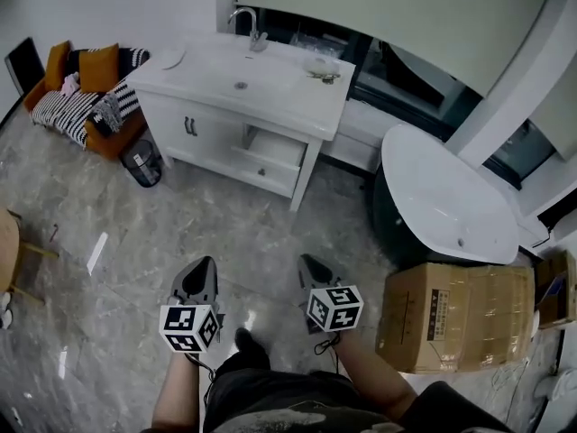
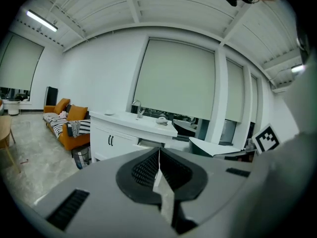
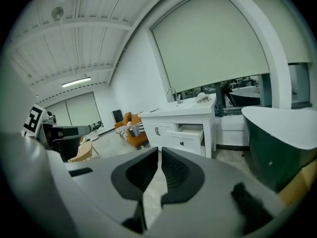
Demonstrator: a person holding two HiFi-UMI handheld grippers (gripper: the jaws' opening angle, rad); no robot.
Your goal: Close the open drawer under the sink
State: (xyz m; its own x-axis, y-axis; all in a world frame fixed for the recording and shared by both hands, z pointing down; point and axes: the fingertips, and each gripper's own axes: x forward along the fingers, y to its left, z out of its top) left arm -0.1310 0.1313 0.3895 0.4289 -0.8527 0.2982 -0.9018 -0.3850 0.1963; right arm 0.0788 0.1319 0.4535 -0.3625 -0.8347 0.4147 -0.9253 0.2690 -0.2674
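Observation:
A white vanity (image 1: 236,88) with a sink stands at the far wall. Its lower right drawer (image 1: 267,158) is pulled out, white with a small dark knob; the drawer (image 3: 189,136) also shows in the right gripper view. My left gripper (image 1: 200,269) and right gripper (image 1: 311,264) are held low over the floor, well short of the vanity, both pointing toward it. Both are shut with nothing between their jaws. The left gripper (image 2: 159,150) faces the vanity (image 2: 130,131); the right gripper (image 3: 160,151) faces the open drawer.
An orange sofa (image 1: 90,93) with striped cushions and a small dark bin (image 1: 142,163) stand left of the vanity. A dark green bathtub (image 1: 442,201) and a cardboard box (image 1: 455,316) lie at right. Marble floor (image 1: 243,242) stretches between me and the vanity.

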